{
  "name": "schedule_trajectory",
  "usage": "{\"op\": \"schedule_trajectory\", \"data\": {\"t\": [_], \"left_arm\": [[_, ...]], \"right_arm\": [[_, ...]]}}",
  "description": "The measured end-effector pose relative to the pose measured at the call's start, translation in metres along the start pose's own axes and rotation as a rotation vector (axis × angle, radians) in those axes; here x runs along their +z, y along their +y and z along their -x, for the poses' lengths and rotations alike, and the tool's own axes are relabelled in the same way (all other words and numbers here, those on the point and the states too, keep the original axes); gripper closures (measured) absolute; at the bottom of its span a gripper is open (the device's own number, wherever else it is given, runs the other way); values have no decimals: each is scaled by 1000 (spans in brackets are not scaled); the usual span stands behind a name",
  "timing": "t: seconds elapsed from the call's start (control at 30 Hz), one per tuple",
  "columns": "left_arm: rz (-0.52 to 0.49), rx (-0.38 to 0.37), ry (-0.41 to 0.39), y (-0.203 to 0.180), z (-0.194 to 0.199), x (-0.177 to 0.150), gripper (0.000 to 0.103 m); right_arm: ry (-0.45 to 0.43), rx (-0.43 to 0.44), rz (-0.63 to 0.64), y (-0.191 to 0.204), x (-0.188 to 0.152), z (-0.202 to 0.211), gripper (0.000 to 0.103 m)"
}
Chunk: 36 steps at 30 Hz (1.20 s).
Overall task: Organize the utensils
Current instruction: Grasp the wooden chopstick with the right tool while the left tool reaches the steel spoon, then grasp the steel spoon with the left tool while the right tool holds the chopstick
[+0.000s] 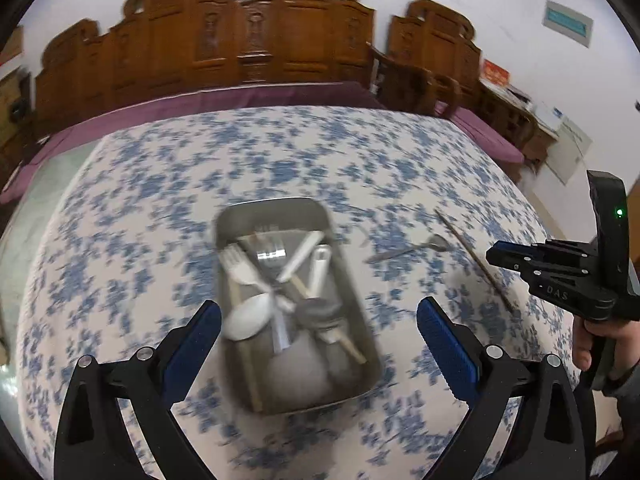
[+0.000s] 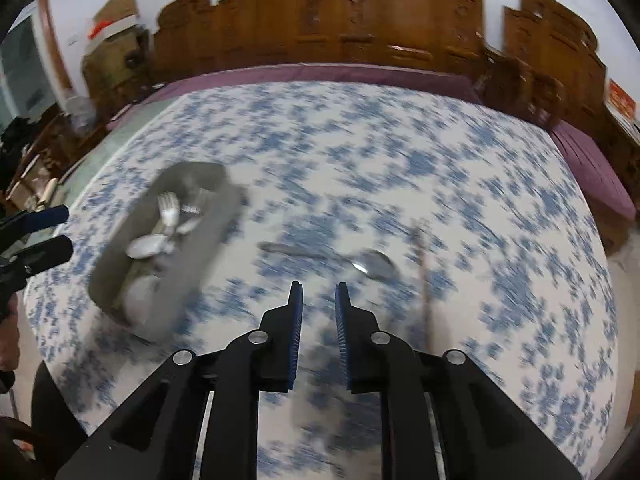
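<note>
Blue ribbed pads line the black fingers of the left gripper [image 1: 319,340], which stand wide apart with nothing between them; just beyond and between those fingertips sits the metal tray [image 1: 352,280], a shallow rounded-corner rectangle of dull brushed steel. Inside it lies a loose heap: a white plastic fork [image 1: 240,268], a white plastic spoon [image 1: 248,316], a shiny metal fork [image 1: 270,246] and pale chopsticks crossing them, though blur hides finer detail.

Narrowly parted, the right gripper [image 2: 319,300] also carries nothing; a slim gap shows between its pads. Just ahead of its fingertips and a little to their right rests a metal spoon [image 2: 374,264], smooth and reflective, its handle running off to the left of the fingers. Beside the bowl, further right, a thin wooden chopstick [image 2: 422,264] lies on the tablecloth [image 2: 400,160], a soft white fabric printed with blue flowers.

By my reading, most utensils are already gathered and the step in hand is collecting the two stragglers. Next, the right fingers would need to widen, drop over the spoon's thin handle, and pinch it low against the yielding cloth.
</note>
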State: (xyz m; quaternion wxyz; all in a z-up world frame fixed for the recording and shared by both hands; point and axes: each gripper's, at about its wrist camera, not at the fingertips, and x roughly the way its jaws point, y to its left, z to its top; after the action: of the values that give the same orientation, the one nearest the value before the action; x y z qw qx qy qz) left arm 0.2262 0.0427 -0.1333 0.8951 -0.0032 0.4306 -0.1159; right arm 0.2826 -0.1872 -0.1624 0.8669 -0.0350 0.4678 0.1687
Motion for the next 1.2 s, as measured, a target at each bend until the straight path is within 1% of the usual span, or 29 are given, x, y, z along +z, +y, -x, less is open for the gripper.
{"op": "schedule_trajectory", "data": {"t": [0.07, 0.2, 0.3, 0.53, 0.67, 0.83, 0.93, 1.1, 1.13, 1.17, 1.2], "left_arm": [[-31, -20, 11, -16, -10, 5, 8], [-83, -42, 36, -42, -31, 13, 8], [-103, -52, 58, -56, -46, 18, 8], [-153, -57, 120, -77, -80, 24, 8], [-194, -57, 151, -90, -99, 30, 8], [-260, -55, 189, -105, -124, 41, 8], [-303, -59, 211, -113, -137, 46, 9], [-388, -45, 270, -124, -165, 53, 24], [-407, -37, 277, -127, -170, 54, 31], [-429, -28, 282, -130, -174, 55, 35], [-444, -27, 287, -133, -178, 57, 36]], "right_arm": [[20, -20, -8, -19, -10, -4, 83], [60, -43, -16, -43, -23, -19, 78], [87, -52, -9, -54, -29, -32, 78], [151, -60, 29, -67, -33, -59, 78], [160, -60, 63, -70, -32, -60, 83], [188, -33, 69, -74, -29, -61, 83], [185, -29, 73, -74, -30, -61, 83], [164, -21, 59, -76, -32, -60, 83], [160, -22, 58, -76, -33, -60, 83], [157, -23, 58, -76, -33, -59, 83], [154, -24, 60, -75, -34, -59, 83]]}}
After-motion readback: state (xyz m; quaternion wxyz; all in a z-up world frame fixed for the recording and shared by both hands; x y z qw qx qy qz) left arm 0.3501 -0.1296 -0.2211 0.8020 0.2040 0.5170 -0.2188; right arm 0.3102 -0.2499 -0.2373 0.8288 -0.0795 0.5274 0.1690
